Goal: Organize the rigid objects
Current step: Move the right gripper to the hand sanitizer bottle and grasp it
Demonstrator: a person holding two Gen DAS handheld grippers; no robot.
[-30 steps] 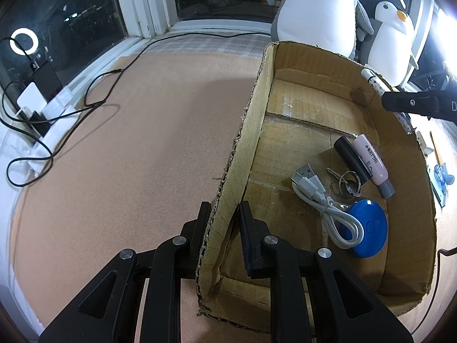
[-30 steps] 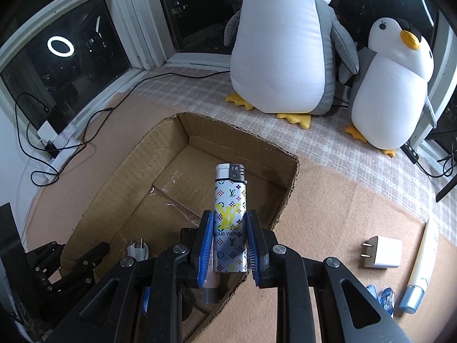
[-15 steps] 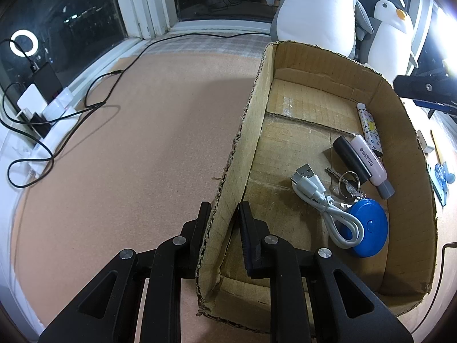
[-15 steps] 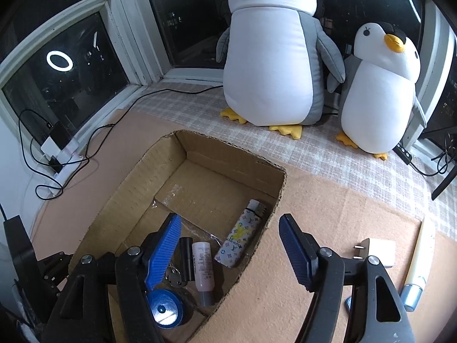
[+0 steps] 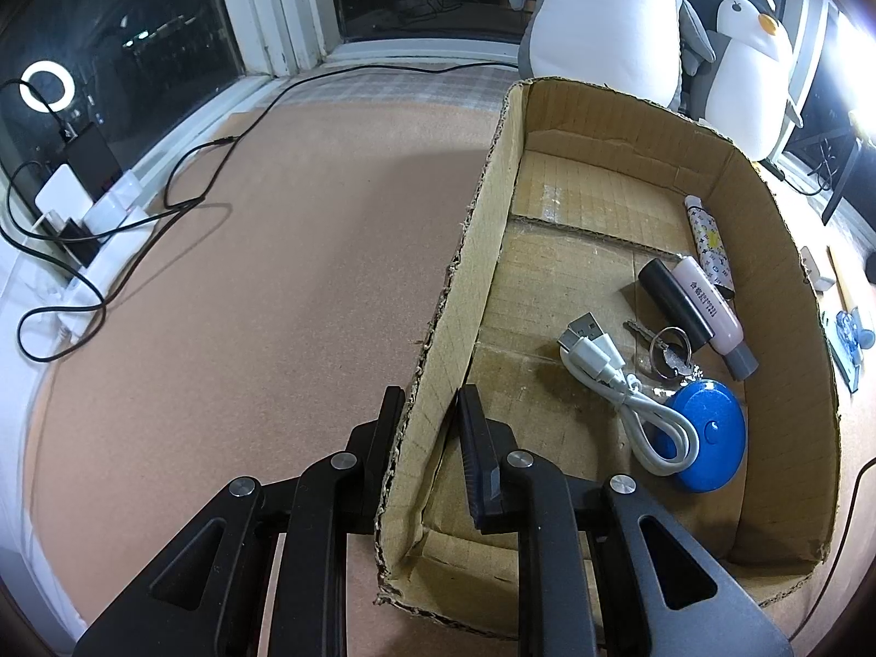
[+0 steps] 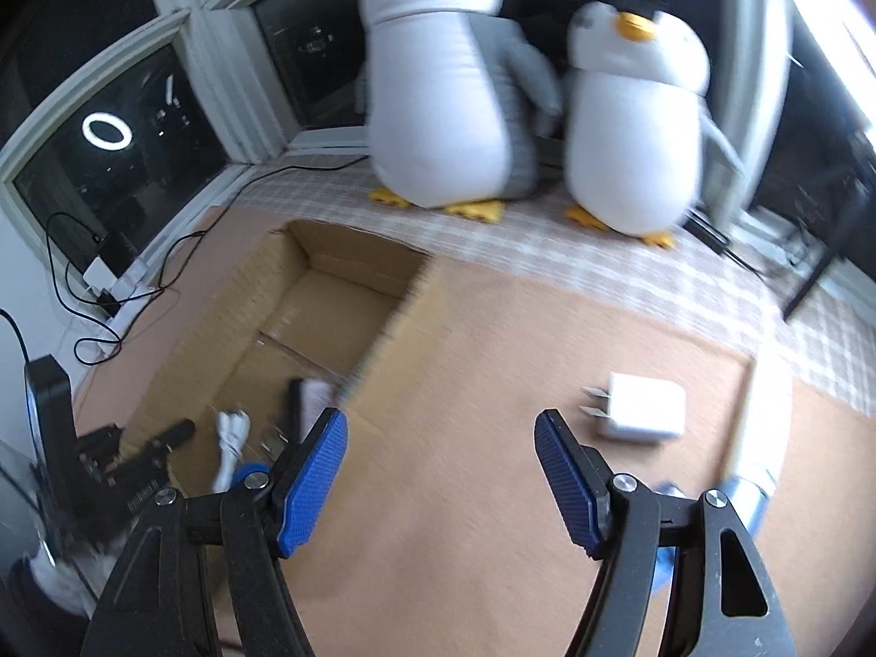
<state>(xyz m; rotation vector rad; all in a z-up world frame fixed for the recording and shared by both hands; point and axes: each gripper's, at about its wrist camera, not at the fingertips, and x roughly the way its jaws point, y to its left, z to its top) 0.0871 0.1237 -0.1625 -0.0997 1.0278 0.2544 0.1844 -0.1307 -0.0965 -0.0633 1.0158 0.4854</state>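
The left gripper (image 5: 424,410) is clamped on the near side wall of the cardboard box (image 5: 777,230), while the right gripper (image 6: 441,471) stands wide open and empty over the bare mat just beside the box. The white charger (image 6: 640,405) lies on that mat just past the right gripper's right finger, prongs toward it; it looks light, stiff and smooth-sided, so I would pinch it across its flat faces rather than the prongs. In the box the lighter (image 5: 709,243) carries a small repeating monogram print and the pink tube (image 5: 709,301) has a label too small to read.
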